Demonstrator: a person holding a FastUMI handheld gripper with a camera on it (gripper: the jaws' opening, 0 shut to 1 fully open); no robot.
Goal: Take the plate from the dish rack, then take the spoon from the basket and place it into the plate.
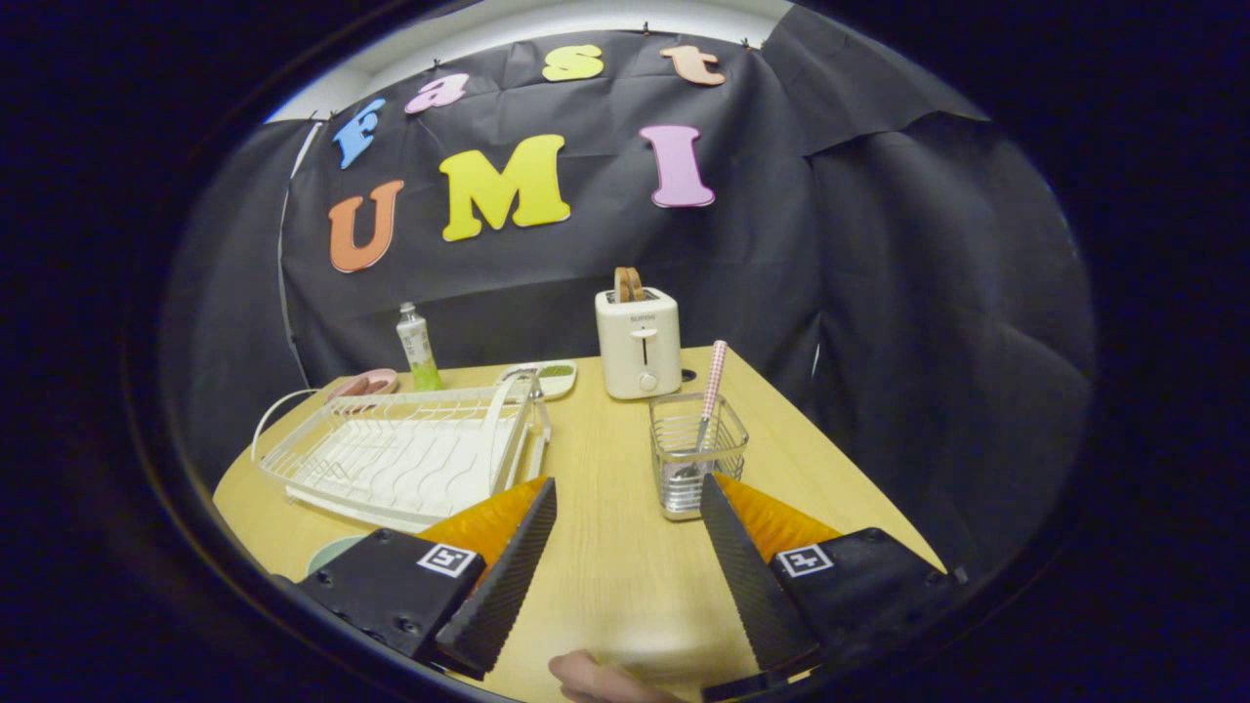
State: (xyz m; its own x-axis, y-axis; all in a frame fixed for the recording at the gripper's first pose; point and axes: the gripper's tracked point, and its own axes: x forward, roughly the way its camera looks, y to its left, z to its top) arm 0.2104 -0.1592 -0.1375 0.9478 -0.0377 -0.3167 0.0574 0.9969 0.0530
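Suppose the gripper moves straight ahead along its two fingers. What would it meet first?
The gripper is open, over bare table. Straight ahead, the toaster looks first in line. The wire basket with the spoon stands just ahead of one finger, so it might get clipped; depth is unclear.

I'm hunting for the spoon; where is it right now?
The spoon stands in the wire basket, just ahead of the open tongs, in front of the toaster.

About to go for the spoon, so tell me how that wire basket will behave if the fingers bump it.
The wire basket looks light and open-meshed, so a nudge would probably slide it on the smooth table. The spoon leans tall above its rim, which may help it tip. The open gripper has one finger close beside it, so a bump seems likely.
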